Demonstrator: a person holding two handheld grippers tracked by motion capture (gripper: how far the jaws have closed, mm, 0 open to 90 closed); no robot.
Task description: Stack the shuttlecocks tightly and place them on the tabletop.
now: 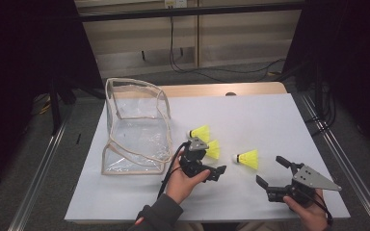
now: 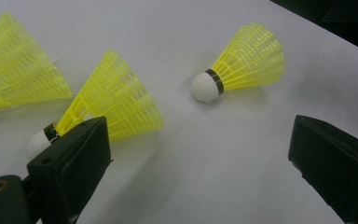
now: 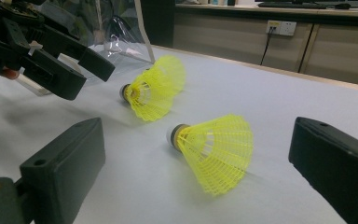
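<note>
Three yellow plastic-skirt shuttlecocks lie on the white table [image 1: 270, 120]. Left gripper [image 1: 211, 172], jaws apart, sits beside the middle shuttlecock [image 2: 114, 102], likely lining up a grab. Right gripper [image 1: 272, 172], also open, faces the lone shuttlecock [image 3: 216, 149]. Clear plastic bag [image 1: 135, 127] stands left of the left gripper, mouth open for loading.

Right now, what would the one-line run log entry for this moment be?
left tool: open, beside middle shuttlecock | right tool: open, empty | three shuttlecocks on table | clear bag: nothing visible inside
</note>
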